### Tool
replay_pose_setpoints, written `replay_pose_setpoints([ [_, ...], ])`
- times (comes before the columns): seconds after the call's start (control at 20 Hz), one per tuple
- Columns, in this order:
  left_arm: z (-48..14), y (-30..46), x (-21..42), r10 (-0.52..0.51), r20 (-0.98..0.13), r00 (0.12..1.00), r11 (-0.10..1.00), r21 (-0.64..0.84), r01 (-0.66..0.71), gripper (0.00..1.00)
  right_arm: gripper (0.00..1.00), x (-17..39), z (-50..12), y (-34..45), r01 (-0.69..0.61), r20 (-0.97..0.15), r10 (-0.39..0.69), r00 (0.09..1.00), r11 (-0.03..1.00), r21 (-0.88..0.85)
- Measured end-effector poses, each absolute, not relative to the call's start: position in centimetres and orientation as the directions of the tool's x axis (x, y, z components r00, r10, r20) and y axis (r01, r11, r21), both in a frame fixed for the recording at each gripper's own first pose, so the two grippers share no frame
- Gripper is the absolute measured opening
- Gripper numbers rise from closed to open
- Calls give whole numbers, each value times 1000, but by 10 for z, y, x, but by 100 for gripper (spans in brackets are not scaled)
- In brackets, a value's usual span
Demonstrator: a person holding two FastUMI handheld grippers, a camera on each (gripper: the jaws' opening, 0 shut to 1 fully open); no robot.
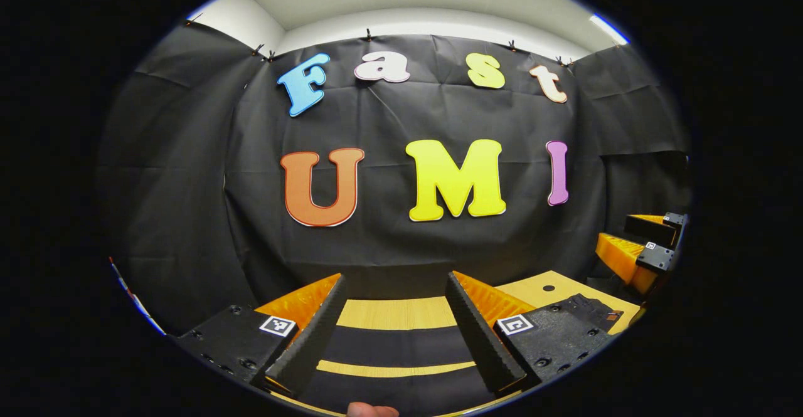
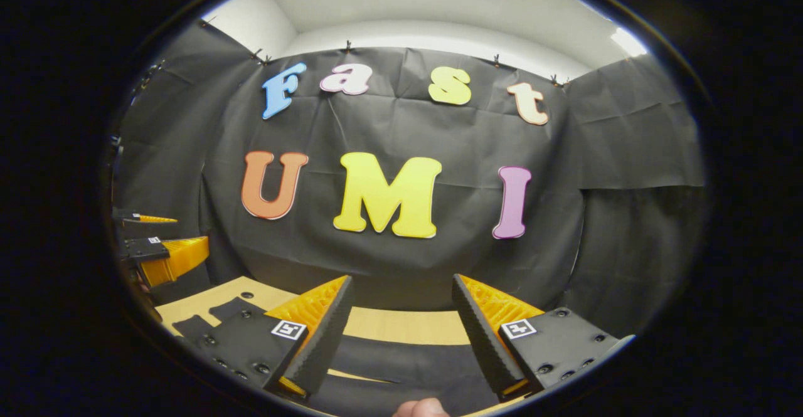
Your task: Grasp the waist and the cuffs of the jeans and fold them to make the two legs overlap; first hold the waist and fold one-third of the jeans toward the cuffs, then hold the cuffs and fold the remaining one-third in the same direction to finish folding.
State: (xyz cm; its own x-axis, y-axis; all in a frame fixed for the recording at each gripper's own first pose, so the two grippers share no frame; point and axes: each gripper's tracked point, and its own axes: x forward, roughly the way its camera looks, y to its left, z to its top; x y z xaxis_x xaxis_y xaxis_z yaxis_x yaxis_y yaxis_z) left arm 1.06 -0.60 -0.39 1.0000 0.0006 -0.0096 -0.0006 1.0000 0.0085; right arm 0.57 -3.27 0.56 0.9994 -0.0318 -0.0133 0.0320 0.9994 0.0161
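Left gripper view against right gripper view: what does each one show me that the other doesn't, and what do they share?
Left gripper view: the right gripper sits at its right edge, fingers apart. Right gripper view: the left gripper sits at its left edge, also open. Shared: each camera's own open fingers in front, the dark denim jeans lying across the pale wooden table, and the black cloth wall behind.
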Motion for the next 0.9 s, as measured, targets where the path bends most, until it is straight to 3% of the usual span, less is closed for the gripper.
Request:
replay_pose_setpoints([
  [0.05,-8,-4,12,0,-18,1000,1000,5,0,94,94,6,3,-39,31,-19,-31,999,999,9],
  [0.1,-14,-1,13,3,-32,999,1000,-2,-3,100,96,6,-2,-46,25,-30,-25,999,1000,1],
  [0.15,-22,8,13,14,-51,999,1000,-14,-15,94,94,7,-9,-58,29,-54,-29,998,1000,-1],
  [0.2,-33,19,13,33,-78,996,999,-28,-36,100,94,8,-19,-77,41,-84,-40,996,999,7],
  [0.3,-61,49,10,95,-148,984,993,-52,-104,100,94,4,-44,-125,96,-151,-88,985,994,48],
  [0.55,-162,133,-27,220,-415,883,926,-195,-322,100,96,-18,-134,-238,271,-407,-148,901,926,263],
  [0.7,-230,160,-69,214,-581,785,819,-331,-468,100,99,-27,-205,-281,411,-558,-96,824,780,472],
  [0.75,-251,157,-75,180,-633,753,759,-398,-516,99,93,-30,-228,-287,462,-595,-71,800,706,537],
  [0.9,-290,144,-103,76,-716,694,494,-577,-650,99,98,-43,-296,-288,586,-677,23,735,481,653],
])
